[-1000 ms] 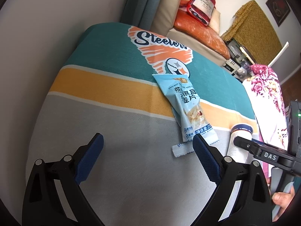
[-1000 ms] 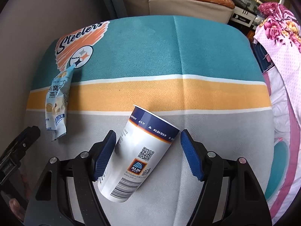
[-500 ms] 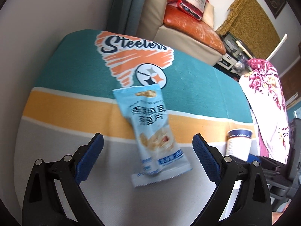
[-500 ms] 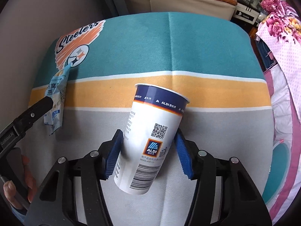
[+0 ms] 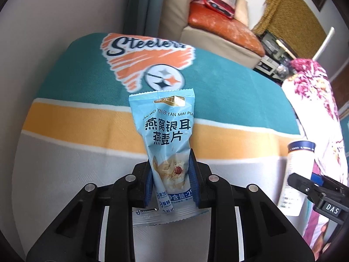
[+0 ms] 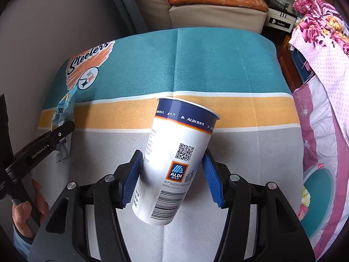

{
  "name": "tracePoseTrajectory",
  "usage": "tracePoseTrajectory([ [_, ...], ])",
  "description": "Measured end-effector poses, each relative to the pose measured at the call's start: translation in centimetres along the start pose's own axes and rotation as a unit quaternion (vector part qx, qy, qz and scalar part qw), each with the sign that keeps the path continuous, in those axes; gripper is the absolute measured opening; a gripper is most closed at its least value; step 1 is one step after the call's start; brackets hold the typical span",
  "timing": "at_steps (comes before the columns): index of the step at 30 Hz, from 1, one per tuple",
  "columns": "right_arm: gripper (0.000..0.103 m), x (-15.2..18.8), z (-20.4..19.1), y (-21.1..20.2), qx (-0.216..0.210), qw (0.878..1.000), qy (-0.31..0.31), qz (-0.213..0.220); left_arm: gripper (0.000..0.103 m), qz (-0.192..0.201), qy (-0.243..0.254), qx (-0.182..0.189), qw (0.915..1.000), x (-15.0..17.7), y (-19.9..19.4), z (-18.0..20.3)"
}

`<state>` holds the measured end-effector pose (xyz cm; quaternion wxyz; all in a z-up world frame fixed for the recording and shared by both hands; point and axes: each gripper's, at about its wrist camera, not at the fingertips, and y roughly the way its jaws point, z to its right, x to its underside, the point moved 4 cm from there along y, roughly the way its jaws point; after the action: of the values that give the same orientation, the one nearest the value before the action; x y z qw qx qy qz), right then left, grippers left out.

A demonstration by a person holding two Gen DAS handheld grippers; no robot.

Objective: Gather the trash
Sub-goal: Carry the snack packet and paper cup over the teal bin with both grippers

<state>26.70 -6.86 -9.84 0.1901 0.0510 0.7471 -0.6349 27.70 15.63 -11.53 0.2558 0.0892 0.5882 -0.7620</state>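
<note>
My left gripper point(image 5: 171, 179) is shut on a light blue snack wrapper point(image 5: 166, 135) with Chinese print, pinched at its lower half; the wrapper's top stands up over the Steelers blanket point(image 5: 76, 135). My right gripper point(image 6: 173, 175) is shut on a white paper ALDI cup point(image 6: 176, 159) with a dark blue rim, held tilted with its mouth away from me. The cup also shows at the right of the left wrist view point(image 5: 294, 174). The wrapper shows at the left of the right wrist view point(image 6: 63, 113), with the left gripper's arm across it.
The blanket point(image 6: 218, 69) has teal, orange and grey bands and covers a soft surface. A beige sofa with an orange cushion point(image 5: 218, 24) stands behind. A pink floral cloth point(image 6: 322, 69) lies at the right. A grey wall point(image 5: 54, 32) is at the left.
My left gripper moved over the wrapper and closed on it, and the wrapper now stands up. My right gripper closed on the cup and raised it.
</note>
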Motion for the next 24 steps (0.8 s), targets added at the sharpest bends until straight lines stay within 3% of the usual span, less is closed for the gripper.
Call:
tracePoseTrajectory([
  [13, 0.054, 4.3, 6.3, -8.0, -0.002, 0.997, 0.045, 0.061, 0.029, -0.003, 0.07, 0.058, 0.9959, 4.7, -4.0, 10.6],
  [24, 0.054, 8.9, 14.1, -13.7, 0.007, 0.989, 0.093, 0.111, 0.029, -0.024, 0.146, 0.084, 0.9854, 10.5, -5.5, 21.3],
])
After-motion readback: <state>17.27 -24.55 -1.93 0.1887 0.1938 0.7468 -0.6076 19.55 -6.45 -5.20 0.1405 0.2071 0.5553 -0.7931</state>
